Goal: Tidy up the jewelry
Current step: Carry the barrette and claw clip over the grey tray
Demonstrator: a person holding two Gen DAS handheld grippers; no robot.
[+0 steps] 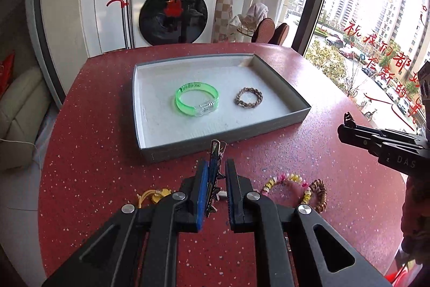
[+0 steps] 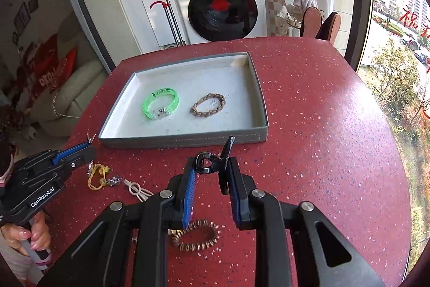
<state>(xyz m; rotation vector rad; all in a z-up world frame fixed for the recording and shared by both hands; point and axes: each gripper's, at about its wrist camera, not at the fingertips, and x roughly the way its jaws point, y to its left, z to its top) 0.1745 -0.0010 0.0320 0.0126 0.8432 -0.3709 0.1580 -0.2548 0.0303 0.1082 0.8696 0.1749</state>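
The left gripper (image 1: 217,176) clamped a metal hair clip (image 1: 215,174) at lower centre; the right gripper (image 2: 211,170) pinched a black claw clip (image 2: 212,166). Mid-frame, the grey tray (image 1: 268,129) (white-lined) held a green bangle (image 1: 197,100) and braided bracelet (image 1: 248,96)

Left gripper (image 1: 217,176) and right gripper (image 2: 212,174), each clamped, angled downward.

A rounded red tabletop (image 1: 309,88) flecked with pale specks carries everything. A shallow grey tray (image 1: 282,123) with a white floor sits flat on it towards the far side. On the bare red surface nearer than the tray, to its near left, lie a yellow cord charm (image 2: 96,176) and a pale looped trinket (image 2: 137,190). To the tray's near right lie a pastel bead bracelet (image 1: 285,179) and a coppery coil bracelet (image 2: 196,236), touching each other.
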